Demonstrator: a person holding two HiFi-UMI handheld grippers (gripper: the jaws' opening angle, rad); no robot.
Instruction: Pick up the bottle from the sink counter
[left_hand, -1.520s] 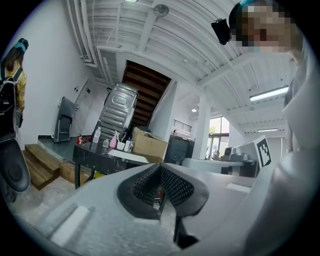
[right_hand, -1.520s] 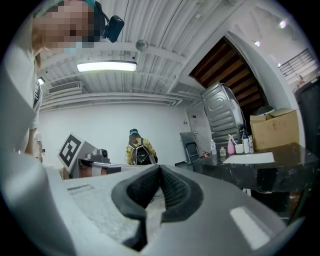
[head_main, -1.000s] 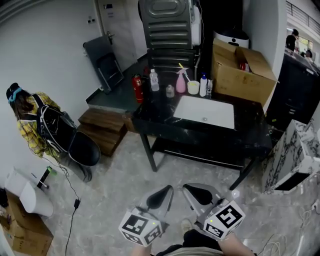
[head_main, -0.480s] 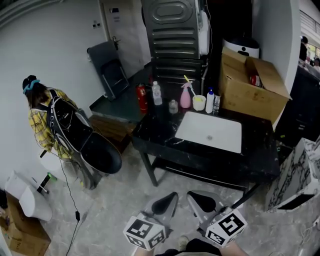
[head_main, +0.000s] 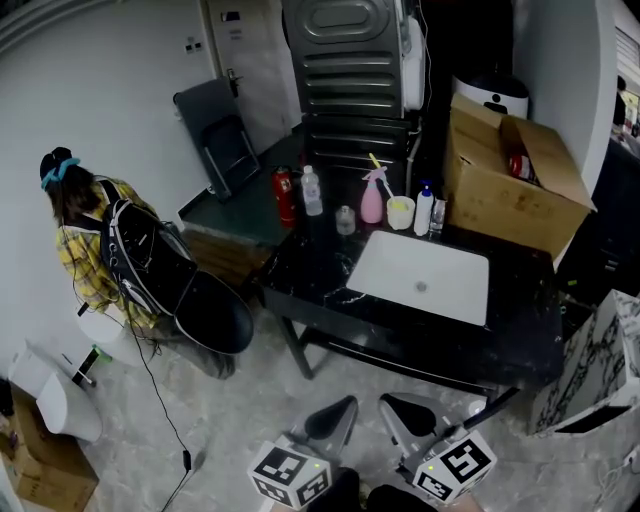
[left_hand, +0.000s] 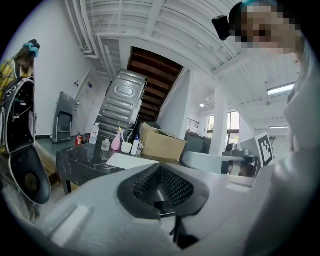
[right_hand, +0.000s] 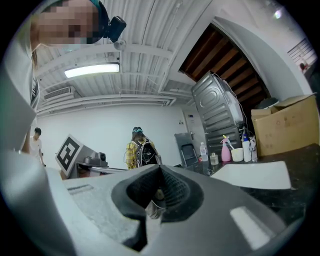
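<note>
Along the back edge of the black sink counter (head_main: 320, 290), the clear bottle (head_main: 312, 190) is standing upright between a red fire extinguisher (head_main: 285, 197) and a small jar (head_main: 346, 219), to the left of the white basin (head_main: 425, 280). Well apart from it, at the bottom of the head view, the left gripper (head_main: 335, 418) and the right gripper (head_main: 402, 414) are hanging side by side above the floor, both pointing toward the counter. Each is showing its jaws clenched together on nothing.

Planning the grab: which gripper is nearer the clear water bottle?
Left. The left gripper hangs short of the counter, roughly facing the water bottle; right gripper sits farther right.
</note>
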